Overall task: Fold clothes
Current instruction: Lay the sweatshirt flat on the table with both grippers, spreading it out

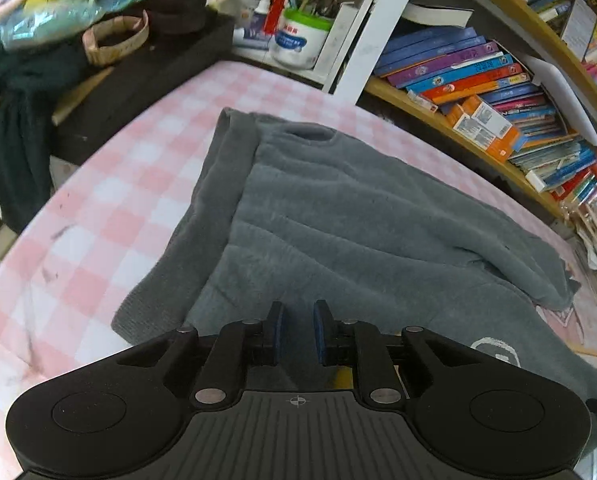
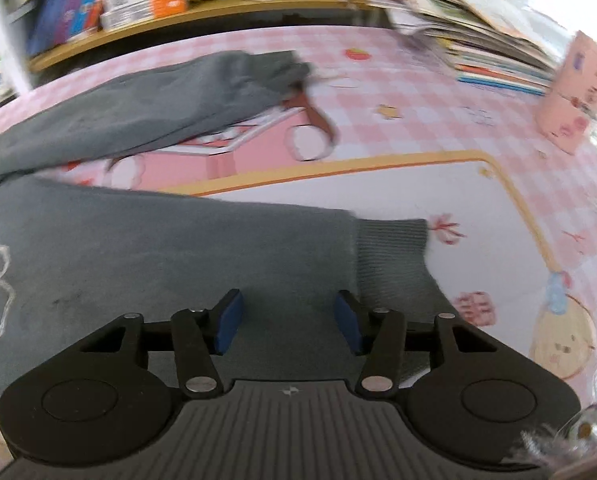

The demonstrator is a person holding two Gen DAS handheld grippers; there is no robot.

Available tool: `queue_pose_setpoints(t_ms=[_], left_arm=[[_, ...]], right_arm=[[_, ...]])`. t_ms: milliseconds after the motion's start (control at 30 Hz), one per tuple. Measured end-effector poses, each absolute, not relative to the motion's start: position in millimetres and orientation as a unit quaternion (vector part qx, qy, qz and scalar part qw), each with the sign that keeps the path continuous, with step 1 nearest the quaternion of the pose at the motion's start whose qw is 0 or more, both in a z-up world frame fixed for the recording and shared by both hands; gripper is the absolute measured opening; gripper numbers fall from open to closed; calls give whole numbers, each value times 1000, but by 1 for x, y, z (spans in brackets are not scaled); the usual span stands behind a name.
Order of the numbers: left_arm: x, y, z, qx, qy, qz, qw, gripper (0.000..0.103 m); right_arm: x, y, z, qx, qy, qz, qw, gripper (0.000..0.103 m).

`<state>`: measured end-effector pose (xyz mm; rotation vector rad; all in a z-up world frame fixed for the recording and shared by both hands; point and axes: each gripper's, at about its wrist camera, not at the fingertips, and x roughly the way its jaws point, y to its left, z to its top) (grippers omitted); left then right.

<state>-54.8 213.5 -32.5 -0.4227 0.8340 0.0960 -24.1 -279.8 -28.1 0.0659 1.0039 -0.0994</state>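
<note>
A grey sweater (image 1: 338,208) lies flat on the pink checked tablecloth (image 1: 118,160), neck opening (image 1: 310,134) at the far end. One sleeve (image 1: 218,184) is folded along its left side. A white print (image 1: 496,350) shows near the lower right. My left gripper (image 1: 298,304) hovers over the near part of the sweater, its blue pads a narrow gap apart with nothing pinched. In the right wrist view my right gripper (image 2: 288,294) stands open just over the sweater's body (image 2: 158,248), beside the ribbed hem (image 2: 390,256). The other sleeve (image 2: 158,96) stretches across the cloth beyond.
A curved bookshelf (image 1: 478,88) packed with books runs along the far side. A white pot of pens (image 1: 298,36) and dark clothes (image 1: 18,100) sit at the back left. A stack of books (image 2: 478,40) and a pink box (image 2: 578,92) stand right of the sweater.
</note>
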Motion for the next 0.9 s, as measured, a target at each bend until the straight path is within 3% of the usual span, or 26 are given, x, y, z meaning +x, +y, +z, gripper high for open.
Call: queue_pose_setpoints(t_ms=[200, 267, 400, 900], left_arm=[[-55, 215, -35, -195, 408, 37, 891, 17], [-55, 217, -35, -193, 407, 37, 892, 17], [-53, 237, -38, -214, 406, 64, 886, 5], [-56, 255, -38, -214, 406, 55, 887, 5]], right_arm=[[-28, -296, -27, 38, 482, -84, 872, 41], [-31, -288, -27, 29, 483, -77, 872, 51], [-39, -276, -28, 29, 486, -69, 871, 52], [-53, -260, -30, 33, 470, -85, 878, 57]])
